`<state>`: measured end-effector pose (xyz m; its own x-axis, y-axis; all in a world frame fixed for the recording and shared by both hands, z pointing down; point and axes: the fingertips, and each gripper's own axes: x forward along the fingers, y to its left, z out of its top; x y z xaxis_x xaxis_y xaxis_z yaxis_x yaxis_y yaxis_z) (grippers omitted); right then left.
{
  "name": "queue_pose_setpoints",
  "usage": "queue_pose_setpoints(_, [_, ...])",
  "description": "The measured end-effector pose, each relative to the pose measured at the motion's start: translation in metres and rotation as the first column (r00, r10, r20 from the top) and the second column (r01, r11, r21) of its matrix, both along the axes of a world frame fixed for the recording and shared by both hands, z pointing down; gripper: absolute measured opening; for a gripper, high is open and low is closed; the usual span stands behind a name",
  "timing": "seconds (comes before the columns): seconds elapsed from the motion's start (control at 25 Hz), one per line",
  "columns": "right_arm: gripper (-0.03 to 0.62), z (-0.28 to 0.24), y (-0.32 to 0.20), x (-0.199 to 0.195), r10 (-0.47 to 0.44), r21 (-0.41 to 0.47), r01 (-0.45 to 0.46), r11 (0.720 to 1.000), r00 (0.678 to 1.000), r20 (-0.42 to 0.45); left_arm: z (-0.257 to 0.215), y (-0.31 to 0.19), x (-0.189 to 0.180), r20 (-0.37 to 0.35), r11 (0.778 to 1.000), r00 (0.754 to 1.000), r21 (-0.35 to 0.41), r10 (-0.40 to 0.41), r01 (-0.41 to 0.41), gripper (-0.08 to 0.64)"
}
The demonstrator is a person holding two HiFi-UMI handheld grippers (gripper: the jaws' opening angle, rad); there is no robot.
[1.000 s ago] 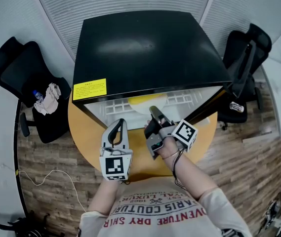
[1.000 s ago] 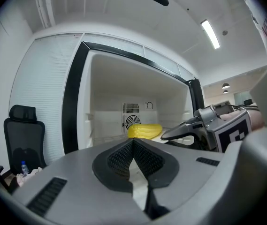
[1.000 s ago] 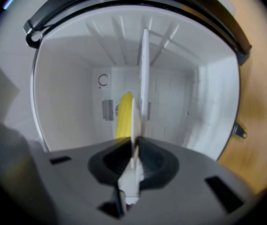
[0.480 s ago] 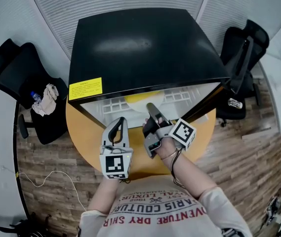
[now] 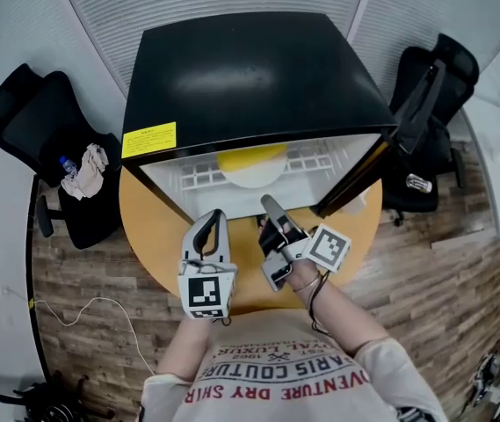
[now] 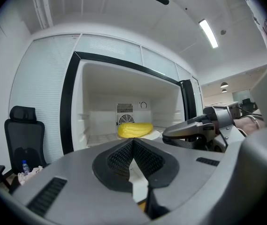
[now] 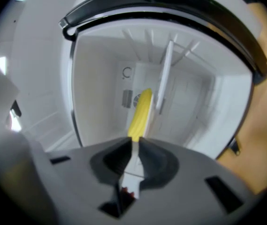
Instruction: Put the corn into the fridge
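Round wooden table (image 5: 148, 227) up close: left gripper (image 5: 215, 217) pinched together, empty. Right gripper (image 5: 268, 201) just backed out, jaws easing narrower, slim gap, nothing between. Corn (image 5: 251, 156) sits on its plate (image 5: 251, 178) inside the fridge (image 5: 250, 69) at 12 o'clock, so I'd call it placed. Door (image 5: 418, 112) at 2 o'clock hangs open, room to swing.

Before you: round wooden table (image 5: 153, 227) on the plank floor (image 5: 83, 306). Black fridge (image 5: 250, 69) stands directly on the tabletop, filling its far half. Inside, your white grid shelf (image 5: 199, 179) carries a white plate (image 5: 254, 179) bearing the corn (image 5: 251, 157)
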<state>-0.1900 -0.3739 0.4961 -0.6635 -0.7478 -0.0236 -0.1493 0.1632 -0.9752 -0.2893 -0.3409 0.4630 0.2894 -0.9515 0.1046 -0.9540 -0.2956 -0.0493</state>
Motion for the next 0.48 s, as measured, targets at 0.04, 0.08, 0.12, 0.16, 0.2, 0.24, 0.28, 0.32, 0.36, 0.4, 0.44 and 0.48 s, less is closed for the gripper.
queue_pose_setpoints(0.04, [0.046, -0.003, 0.005, 0.002, -0.006, 0.028, 0.006, 1.0, 1.0, -0.024, 0.0, 0.004, 0.002, 0.0, 1.0, 1.0, -0.004, 0.0, 0.0, 0.032])
queue_pose_setpoints(0.08, [0.04, -0.007, 0.01, 0.003, -0.011, 0.062, 0.014, 0.998, 0.999, -0.048, 0.0, 0.007, 0.005, 0.0, 1.0, 1.0, -0.008, 0.001, -0.001, 0.032])
queue_pose_setpoints(0.12, [0.035, -0.011, 0.014, 0.004, -0.017, 0.099, 0.024, 0.995, 0.997, -0.075, -0.001, 0.01, 0.008, -0.001, 1.0, 1.0, -0.01, 0.002, -0.002, 0.032])
queue_pose_setpoints(0.16, [0.034, -0.015, 0.019, 0.006, -0.021, 0.136, 0.035, 0.99, 0.994, -0.109, -0.002, 0.013, 0.011, -0.002, 1.0, 1.0, -0.011, 0.003, -0.003, 0.032])
queue_pose_setpoints(0.2, [0.032, -0.019, 0.024, 0.007, -0.023, 0.172, 0.05, 0.984, 0.988, -0.153, -0.003, 0.016, 0.014, -0.005, 1.0, 1.0, -0.011, 0.004, -0.004, 0.032])
queue_pose_setpoints(0.24, [0.031, -0.021, 0.028, 0.009, -0.024, 0.207, 0.068, 0.976, 0.978, -0.207, -0.005, 0.018, 0.017, -0.008, 1.0, 1.0, -0.011, 0.006, -0.006, 0.032])
queue_pose_setpoints(0.28, [0.031, -0.025, 0.033, 0.011, -0.022, 0.243, 0.09, 0.966, 0.963, -0.27, -0.007, 0.021, 0.02, -0.011, 1.0, 1.0, -0.009, 0.008, -0.008, 0.032])
queue_pose_setpoints(0.32, [0.031, -0.028, 0.037, 0.013, -0.014, 0.281, 0.113, 0.953, 0.943, -0.334, -0.009, 0.023, 0.023, -0.012, 1.0, 1.0, -0.006, 0.009, -0.009, 0.032])
queue_pose_setpoints(0.36, [0.031, -0.033, 0.041, 0.015, 0.002, 0.32, 0.136, 0.938, 0.919, -0.395, -0.012, 0.025, 0.025, -0.011, 1.0, 1.0, -0.001, 0.008, -0.008, 0.032])
queue_pose_setpoints(0.4, [0.031, -0.037, 0.044, 0.017, 0.024, 0.359, 0.158, 0.92, 0.891, -0.453, -0.014, 0.027, 0.026, -0.011, 1.0, 1.0, 0.004, 0.007, -0.007, 0.032])
queue_pose_setpoints(0.44, [0.031, -0.041, 0.048, 0.019, 0.052, 0.395, 0.18, 0.901, 0.859, -0.509, -0.016, 0.029, 0.026, -0.014, 1.0, 1.0, 0.009, 0.004, -0.004, 0.032])
queue_pose_setpoints(0.48, [0.031, -0.045, 0.051, 0.021, 0.083, 0.427, 0.202, 0.881, 0.824, -0.561, -0.018, 0.031, 0.027, -0.02, 1.0, 1.0, 0.015, 0.002, -0.002, 0.032])
